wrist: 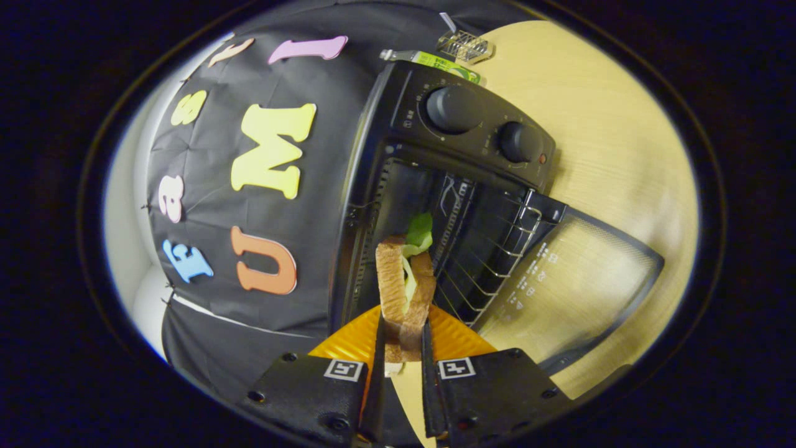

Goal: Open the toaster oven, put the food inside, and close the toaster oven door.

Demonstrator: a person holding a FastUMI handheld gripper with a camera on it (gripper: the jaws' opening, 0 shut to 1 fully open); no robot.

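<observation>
the tongs [403, 345] are clamped on a brown toast sandwich with green lettuce [405, 283], held at the mouth of the black metal toaster oven [448, 186] just ahead. its glass door [578, 292] is open; placing and closing remain.

gripper [403, 339]: both fingers clamp the sandwich [404, 286]
toaster oven [448, 186]: door [572, 292] open, sandwich at its mouth

Wooden table [622, 143] carries toaster oven [472, 124], bottle [435, 61], small rack [463, 45]
</observation>
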